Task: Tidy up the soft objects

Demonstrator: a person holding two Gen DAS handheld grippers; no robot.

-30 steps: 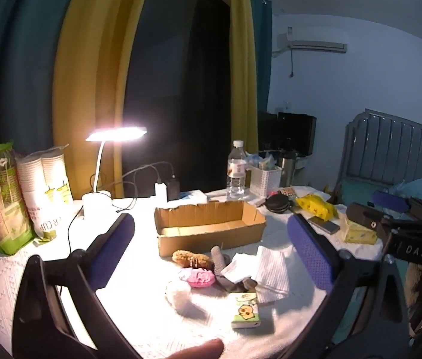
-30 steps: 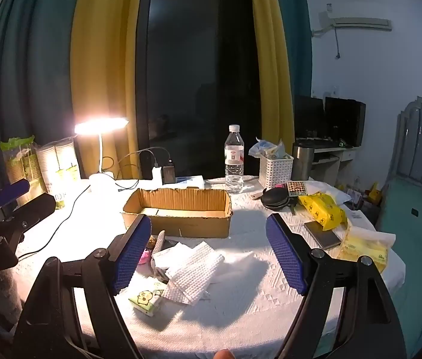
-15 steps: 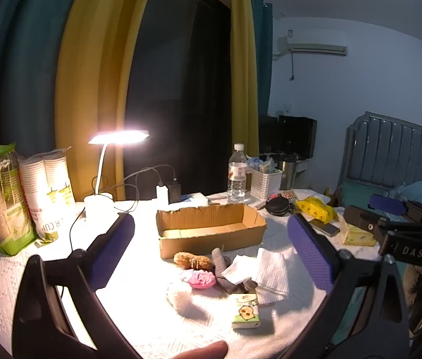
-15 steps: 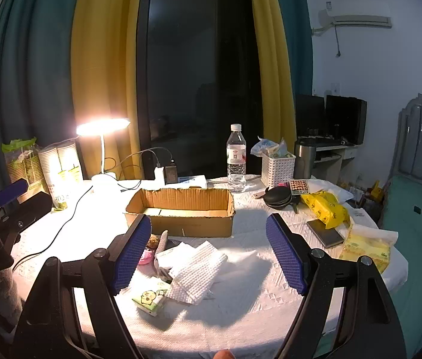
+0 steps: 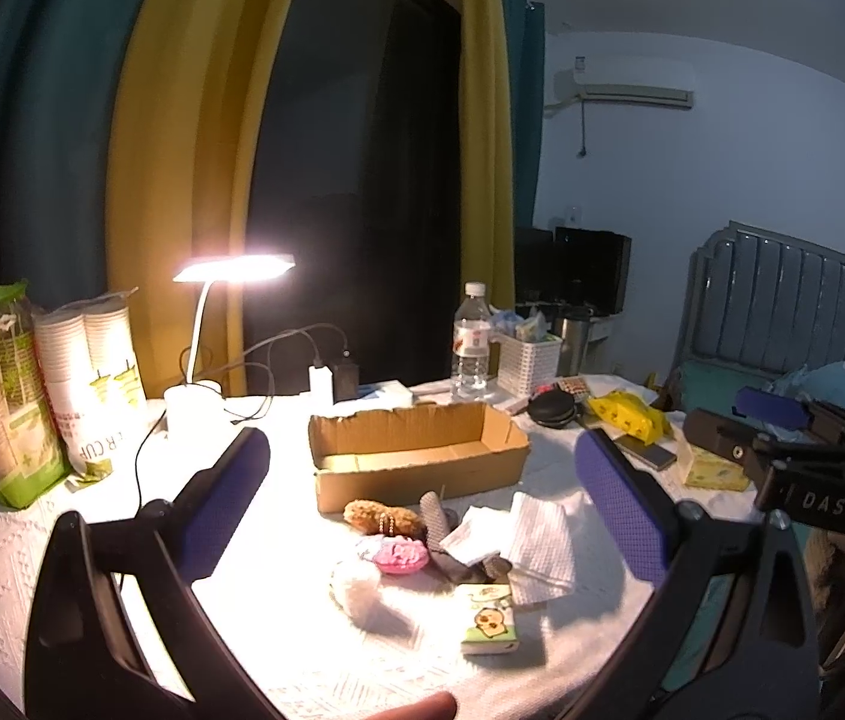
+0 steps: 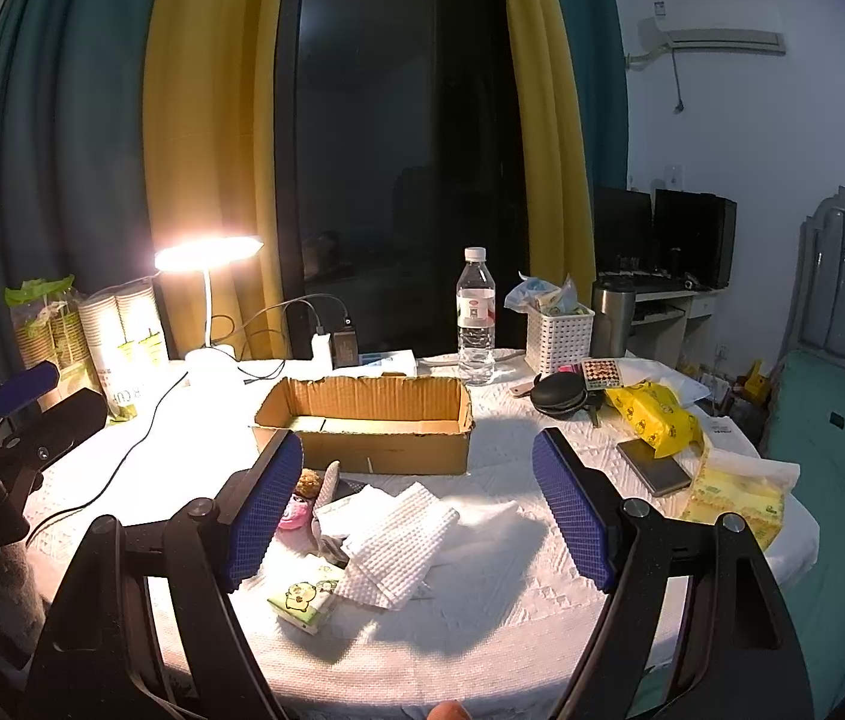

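An open cardboard box (image 5: 416, 456) stands mid-table; it also shows in the right wrist view (image 6: 365, 429). In front of it lie a brown plush toy (image 5: 383, 517), a pink soft object (image 5: 401, 557), a white fluffy ball (image 5: 356, 591), a grey sock (image 5: 440, 531), white cloths (image 5: 533, 543) and a small tissue pack (image 5: 489, 618). The cloths (image 6: 395, 540) and tissue pack (image 6: 305, 594) lie between my right fingers. My left gripper (image 5: 422, 510) is open and empty above the table's front. My right gripper (image 6: 419, 510) is open and empty, also held back from the pile.
A lit desk lamp (image 5: 200, 372) with cables, cup sleeves (image 5: 92, 384), a water bottle (image 5: 470, 348), a white basket (image 5: 527, 360), a black case (image 5: 554, 408), yellow tissue packs (image 6: 734, 498) and phones (image 6: 653, 468) crowd the table's back and sides.
Both grippers have drifted slightly back and up from the table; the view widens a little. Nothing on the table has moved. Both stay open.
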